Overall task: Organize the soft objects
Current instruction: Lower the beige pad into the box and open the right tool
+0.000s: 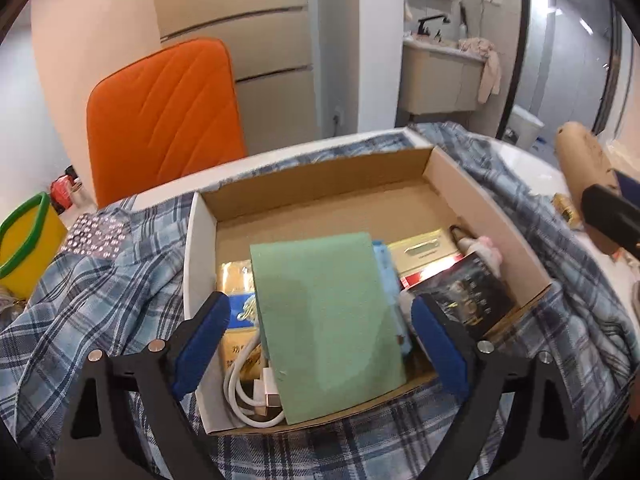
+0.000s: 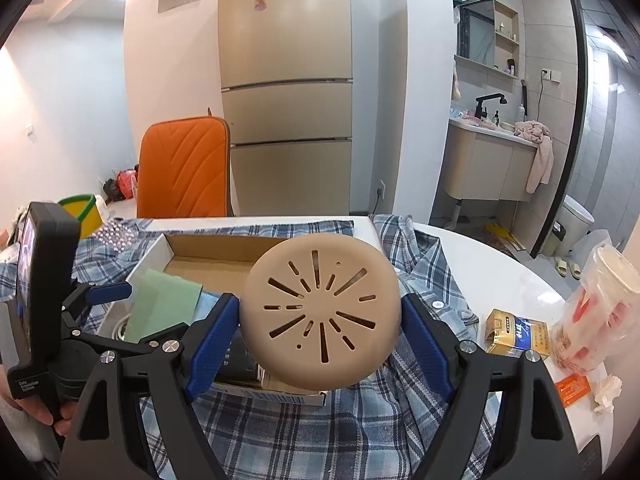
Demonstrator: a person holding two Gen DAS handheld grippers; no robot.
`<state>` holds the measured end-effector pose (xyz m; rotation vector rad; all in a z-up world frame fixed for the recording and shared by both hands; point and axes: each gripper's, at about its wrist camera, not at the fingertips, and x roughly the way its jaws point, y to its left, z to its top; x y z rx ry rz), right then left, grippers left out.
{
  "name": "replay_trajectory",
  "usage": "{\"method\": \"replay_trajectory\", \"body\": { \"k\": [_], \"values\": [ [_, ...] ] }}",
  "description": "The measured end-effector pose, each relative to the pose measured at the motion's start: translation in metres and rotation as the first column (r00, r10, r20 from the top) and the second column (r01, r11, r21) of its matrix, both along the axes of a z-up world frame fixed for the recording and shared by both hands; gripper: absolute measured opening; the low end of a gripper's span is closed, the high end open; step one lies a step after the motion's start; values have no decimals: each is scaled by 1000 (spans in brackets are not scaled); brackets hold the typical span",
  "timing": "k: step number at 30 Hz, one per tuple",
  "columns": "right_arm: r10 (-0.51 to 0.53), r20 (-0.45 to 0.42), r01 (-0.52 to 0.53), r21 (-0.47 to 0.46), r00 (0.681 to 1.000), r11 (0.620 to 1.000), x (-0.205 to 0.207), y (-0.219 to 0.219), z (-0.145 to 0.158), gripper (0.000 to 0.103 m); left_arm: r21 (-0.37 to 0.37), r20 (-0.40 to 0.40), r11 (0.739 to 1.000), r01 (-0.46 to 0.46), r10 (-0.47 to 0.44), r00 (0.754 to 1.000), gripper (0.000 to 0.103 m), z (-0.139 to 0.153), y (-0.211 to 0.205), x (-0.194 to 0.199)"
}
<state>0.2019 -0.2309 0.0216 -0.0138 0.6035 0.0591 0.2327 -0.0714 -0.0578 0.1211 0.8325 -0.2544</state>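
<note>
White bench [image 2: 500, 280] under a plaid shirt [image 2: 320, 432] carried a cardboard box [image 1: 480, 208]. Right gripper [image 2: 320, 320] pinched a tan slotted disc [image 2: 322, 312] above it; left gripper [image 1: 320, 320] stood spread around a green sponge [image 1: 324, 320] inside.

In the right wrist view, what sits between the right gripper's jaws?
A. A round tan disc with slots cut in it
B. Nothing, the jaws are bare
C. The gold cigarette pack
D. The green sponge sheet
A: the right gripper has its blue pads pressed on either side of the round tan slotted disc, held above the cardboard box, while the green sheet lies in the box.
</note>
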Motion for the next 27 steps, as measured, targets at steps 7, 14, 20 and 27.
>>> {"method": "replay_trajectory", "body": {
  "k": [7, 14, 20, 27],
  "values": [
    [20, 13, -20, -16, 1000, 1000, 5, 5, 9, 83, -82, 217, 994, -78, 94, 972, 102, 41, 20, -19],
    [99, -21, -100, -14, 995, 995, 37, 32, 10, 83, -219, 367, 963, -159, 232, 901, 102, 60, 53, -29],
    [136, -107, -135, 15, 985, 991, 75, 51, -13, 83, -227, 355, 952, -207, 278, 893, 102, 57, 68, -21],
    [153, -184, -157, -3, 971, 988, 96, 62, -44, 84, -254, 311, 937, -240, 314, 897, 102, 48, 81, -14]
  ]
}}
